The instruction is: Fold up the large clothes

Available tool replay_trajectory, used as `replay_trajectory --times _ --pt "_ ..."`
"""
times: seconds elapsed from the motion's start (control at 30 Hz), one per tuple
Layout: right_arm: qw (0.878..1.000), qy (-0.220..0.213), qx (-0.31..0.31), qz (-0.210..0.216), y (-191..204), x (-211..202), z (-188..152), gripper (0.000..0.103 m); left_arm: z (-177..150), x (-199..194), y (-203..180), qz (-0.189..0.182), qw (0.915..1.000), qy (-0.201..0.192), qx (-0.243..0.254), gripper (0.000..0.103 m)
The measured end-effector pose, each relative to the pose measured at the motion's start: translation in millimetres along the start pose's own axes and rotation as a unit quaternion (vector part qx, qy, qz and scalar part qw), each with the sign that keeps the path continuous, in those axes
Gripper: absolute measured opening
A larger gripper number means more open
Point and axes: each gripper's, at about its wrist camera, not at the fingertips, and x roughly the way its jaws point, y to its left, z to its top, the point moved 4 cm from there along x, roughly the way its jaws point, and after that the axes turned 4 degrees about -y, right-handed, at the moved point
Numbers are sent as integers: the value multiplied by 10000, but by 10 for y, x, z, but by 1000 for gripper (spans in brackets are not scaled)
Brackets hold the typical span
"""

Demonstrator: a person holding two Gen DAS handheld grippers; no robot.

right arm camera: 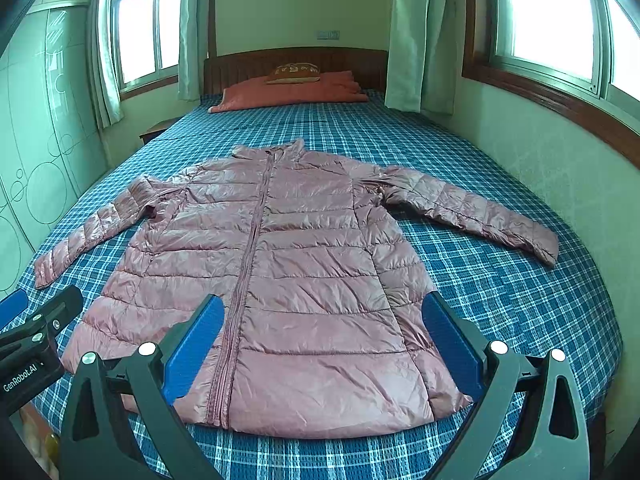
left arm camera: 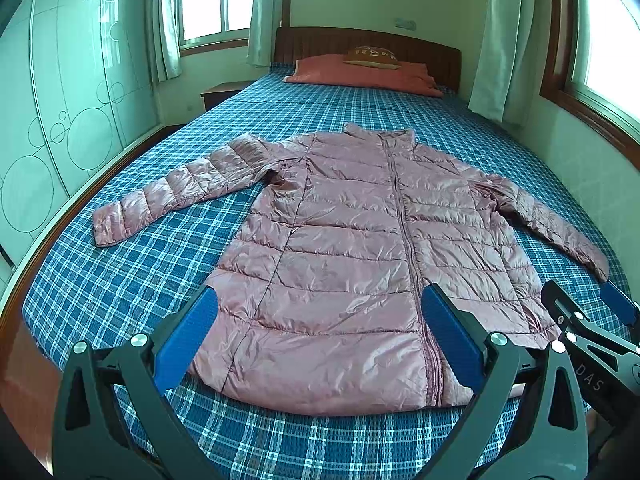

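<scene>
The pink puffer jacket (left arm camera: 352, 264) lies flat on the bed (left arm camera: 120, 280), straight ahead at 12 o'clock of both tongs, hem nearest, collar pointing away; its long axis follows the zip. Left tongs (left arm camera: 320, 336) and right tongs (right arm camera: 323, 340) hover spread wide, empty, equally near the hem.

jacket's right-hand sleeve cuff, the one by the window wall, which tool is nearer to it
Right. The right tool hangs open over the jacket's hem on that side, nearer that cuff. The left tool hangs open over the hem's other half, farther from it.
</scene>
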Motion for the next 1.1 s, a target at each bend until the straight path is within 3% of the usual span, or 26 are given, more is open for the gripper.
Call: replay_trajectory --times 0.5,0.67,0.9,0.93,0.97,1.0,1.07,1.1 --pt "10000 44 -12 -7 35 61 -42 98 -56 93 41 -34 9999 108 -83 101" --pt "9997 134 222 -27 -97 234 -64 98 -54 384 218 -453 9953 585 -623 101" --pt "9956 481 808 11 -478 647 -94 98 -54 902 665 -176 9890 930 -1138 101" --pt "9938 527 968 129 -547 709 -106 98 -57 977 747 -128 9876 979 -1224 99" --pt "9920 542 1113 241 -610 763 -115 98 -65 1064 835 -40 9861 1041 -1294 90" --pt "9907 566 1207 273 -670 819 -124 98 -77 1146 923 100 9843 1115 -1366 74" --pt "9887 679 1315 240 -789 953 -148 96 -122 1310 1133 388 9771 1299 -1643 64" --pt "9875 717 1383 239 -857 1016 -160 85 -139 1388 1225 348 9734 1356 -1812 63"
